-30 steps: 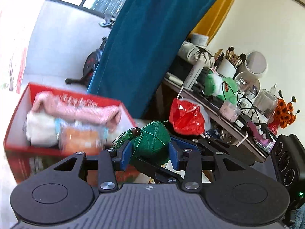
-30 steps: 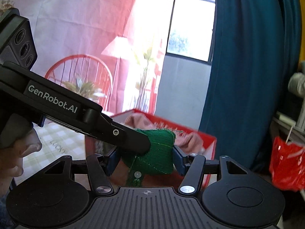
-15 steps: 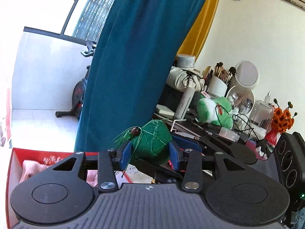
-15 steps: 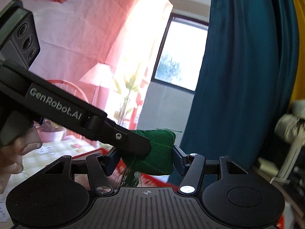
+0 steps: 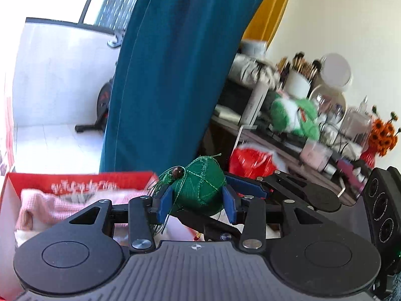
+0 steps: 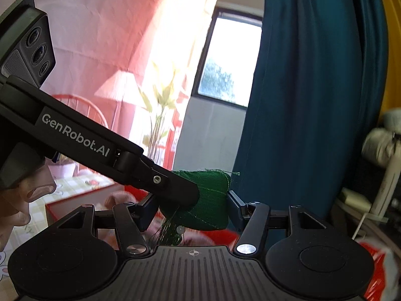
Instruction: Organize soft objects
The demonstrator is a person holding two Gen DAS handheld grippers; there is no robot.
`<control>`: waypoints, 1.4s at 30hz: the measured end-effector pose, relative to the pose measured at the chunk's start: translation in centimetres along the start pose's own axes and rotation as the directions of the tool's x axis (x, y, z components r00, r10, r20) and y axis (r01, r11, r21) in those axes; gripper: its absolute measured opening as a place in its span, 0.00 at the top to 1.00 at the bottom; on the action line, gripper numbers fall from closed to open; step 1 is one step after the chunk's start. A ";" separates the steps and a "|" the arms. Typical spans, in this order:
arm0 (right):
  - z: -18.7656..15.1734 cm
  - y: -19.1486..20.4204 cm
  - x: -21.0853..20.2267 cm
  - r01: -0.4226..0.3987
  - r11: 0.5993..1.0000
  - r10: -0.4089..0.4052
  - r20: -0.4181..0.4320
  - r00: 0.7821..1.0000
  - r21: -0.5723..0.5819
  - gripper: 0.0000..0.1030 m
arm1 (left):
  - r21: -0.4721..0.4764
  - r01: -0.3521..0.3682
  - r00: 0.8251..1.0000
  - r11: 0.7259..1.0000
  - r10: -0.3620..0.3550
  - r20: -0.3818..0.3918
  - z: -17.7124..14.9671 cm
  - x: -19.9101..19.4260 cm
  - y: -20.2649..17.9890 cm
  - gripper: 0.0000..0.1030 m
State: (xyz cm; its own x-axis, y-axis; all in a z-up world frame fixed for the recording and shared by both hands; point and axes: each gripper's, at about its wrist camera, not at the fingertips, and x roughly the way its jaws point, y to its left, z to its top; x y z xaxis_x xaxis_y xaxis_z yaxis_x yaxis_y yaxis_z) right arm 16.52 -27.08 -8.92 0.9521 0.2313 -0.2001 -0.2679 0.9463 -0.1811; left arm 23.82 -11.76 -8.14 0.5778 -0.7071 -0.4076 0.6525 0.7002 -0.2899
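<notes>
Both grippers are shut on the same green stitched cloth pouch [image 5: 200, 188], which has a tassel and a brown bead; it hangs in the air. My left gripper [image 5: 196, 202] pinches it between blue pads. My right gripper [image 6: 191, 208] grips the pouch [image 6: 213, 200] from the other side, with the left gripper's finger crossing in front. The red cardboard box [image 5: 75, 178] lies below and to the left, holding a pink towel [image 5: 62, 200]. The box edge also shows in the right wrist view [image 6: 75, 203].
A teal curtain [image 5: 175, 62] hangs behind. A cluttered shelf [image 5: 275, 145] at right carries a green plush toy [image 5: 295, 118], a brush cup, bottles and orange flowers. A red plastic bag [image 5: 250, 163] hangs beneath it. A checked tablecloth [image 6: 75, 185] lies at left.
Both grippers, holding the pouch together, tipped up away from the box and now tilt back down; the red box and pink towel are in view again at lower left.
</notes>
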 end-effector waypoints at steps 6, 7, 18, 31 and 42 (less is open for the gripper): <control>-3.5 -0.4 1.9 -0.017 0.991 0.029 -0.088 0.996 0.136 0.47 | -0.049 -0.009 0.999 0.999 0.007 -0.053 -2.4 2.7 2.0 0.55; -4.1 -0.4 2.2 -0.018 0.989 0.033 -0.105 0.994 0.149 0.47 | -0.057 -0.012 0.998 0.998 0.008 -0.067 -2.8 3.0 2.3 0.54; -6.7 0.9 3.8 -0.007 0.985 0.042 -0.198 0.979 0.175 0.45 | -0.060 -0.062 0.990 0.996 0.053 -0.130 -4.7 4.9 3.6 0.52; -5.9 0.7 2.5 0.075 0.977 -0.031 -0.216 0.976 0.198 0.07 | -0.021 -0.272 0.961 0.962 0.271 -0.055 -4.2 0.0 4.4 0.00; -4.0 0.2 0.1 0.110 0.946 -0.050 -0.199 0.979 0.304 0.00 | -0.046 -0.406 0.913 0.913 0.403 -0.057 -4.4 -5.0 5.2 0.00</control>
State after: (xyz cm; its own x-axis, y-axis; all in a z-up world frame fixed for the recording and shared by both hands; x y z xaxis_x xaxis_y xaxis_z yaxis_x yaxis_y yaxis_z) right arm 15.94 -27.74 -12.79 0.9157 0.1344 -0.3787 -0.1039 0.9896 0.0998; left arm 22.22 -4.14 -11.40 0.7626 -0.3583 -0.5386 0.3388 0.9305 -0.1392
